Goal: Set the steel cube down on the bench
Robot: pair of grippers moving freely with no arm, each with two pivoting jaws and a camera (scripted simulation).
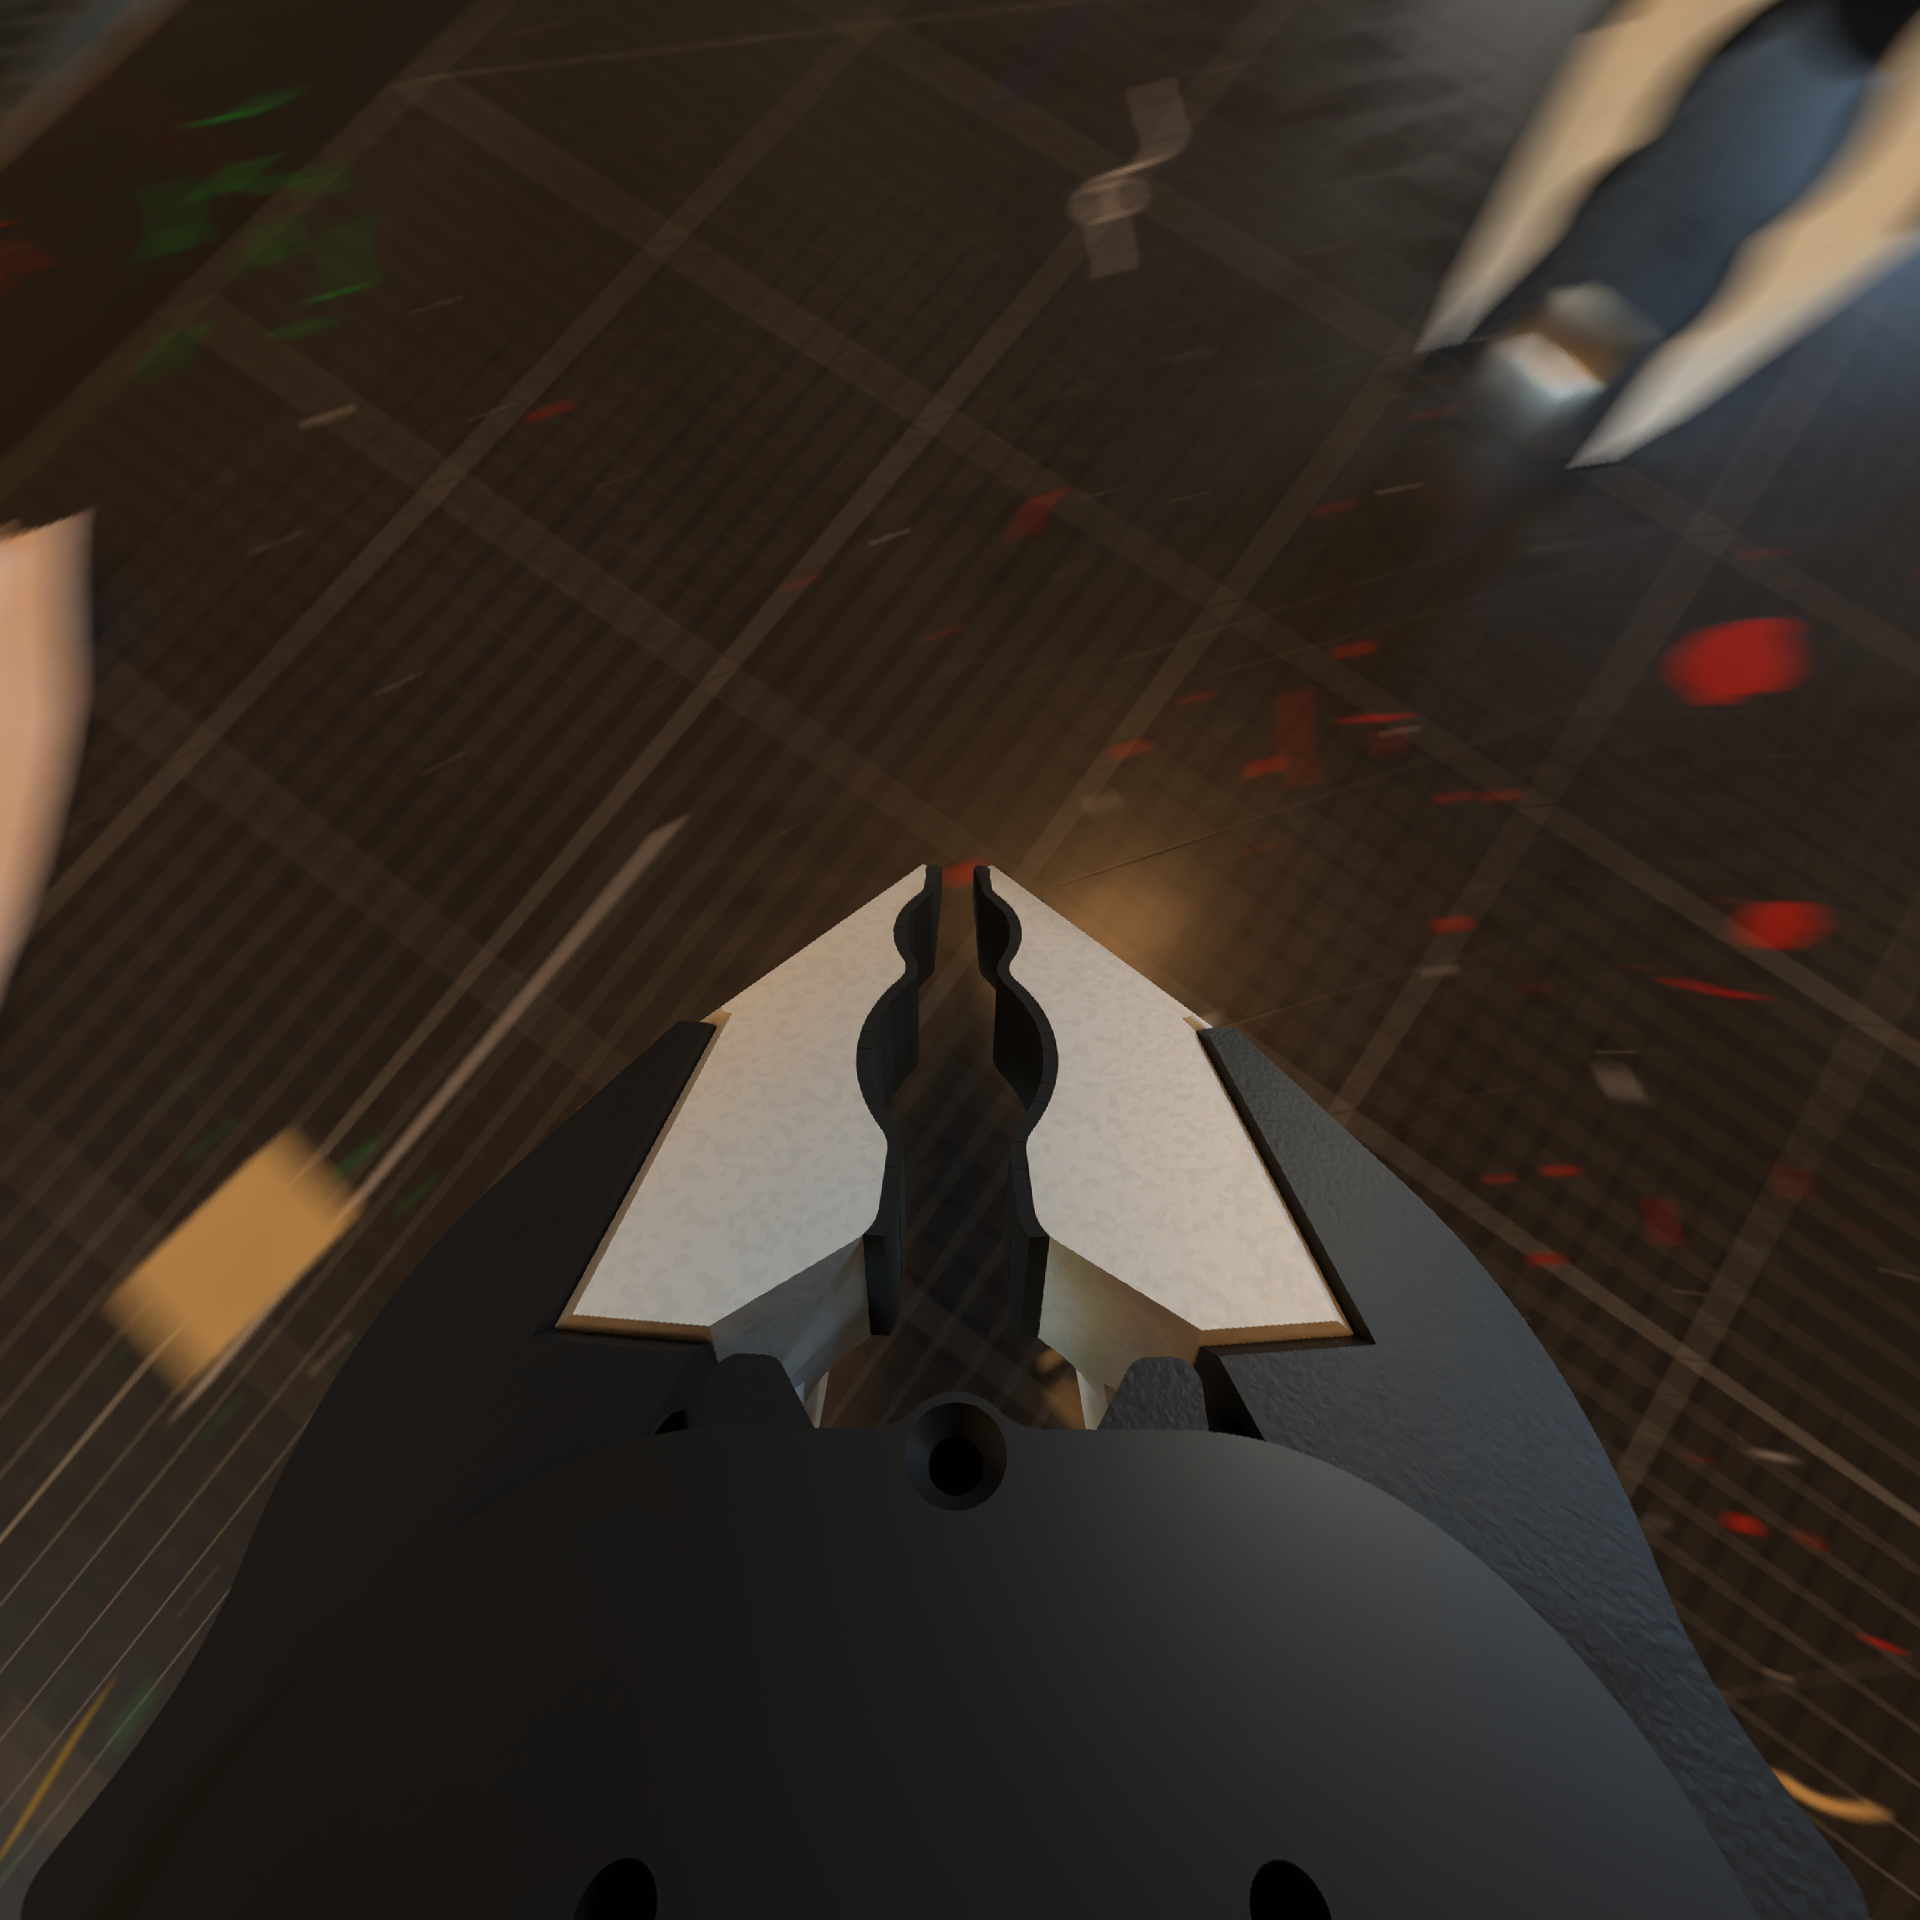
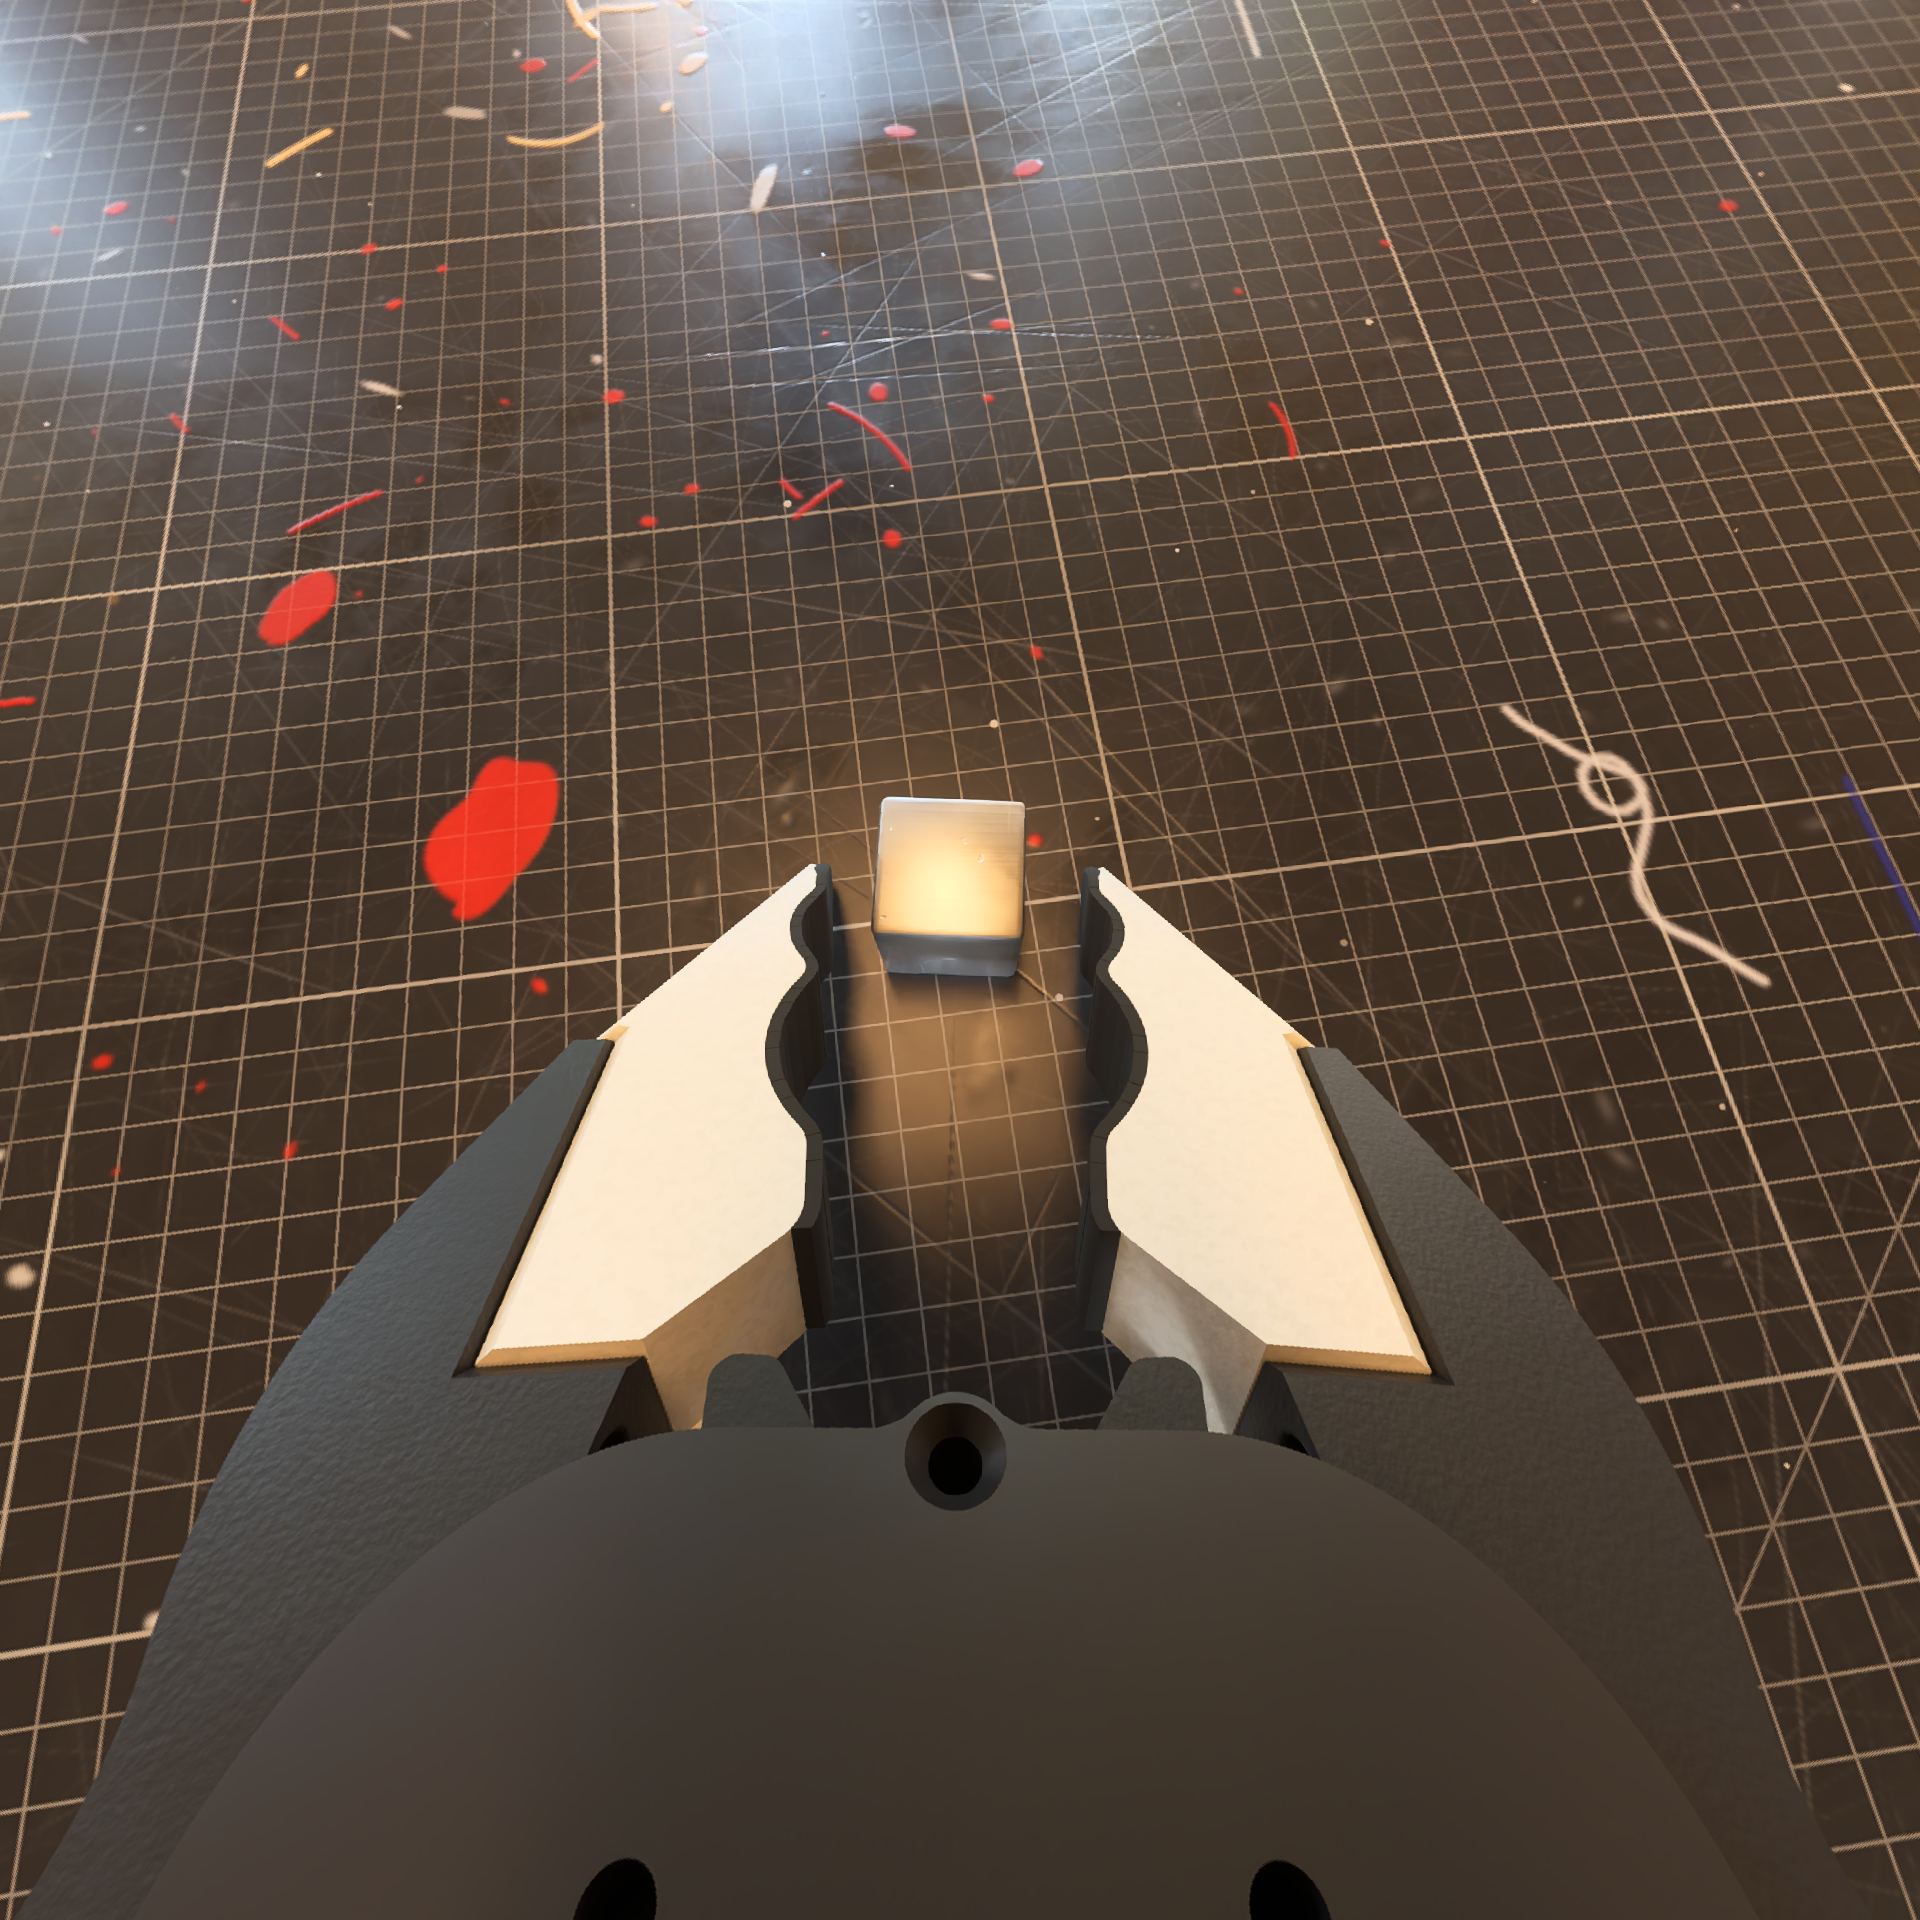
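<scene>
The steel cube [image 2: 948,883] stands on the dark gridded bench mat [image 2: 1455,520], upright, with a warm glare on its top. My right gripper [image 2: 956,875] is open; its fingertips flank the cube with a small gap on each side and do not touch it. In the blurred left wrist view, my left gripper [image 1: 957,878] is shut and empty above the mat [image 1: 727,520]. That view also shows the right gripper [image 1: 1548,384] at the top right, with the cube [image 1: 1558,348] between its fingers.
Red paint spots [image 2: 490,831] and a white squiggle [image 2: 1631,842] mark the mat. In the left wrist view a blurred tan block [image 1: 223,1257] lies at the lower left and a pale shape [image 1: 42,727] sits at the left edge.
</scene>
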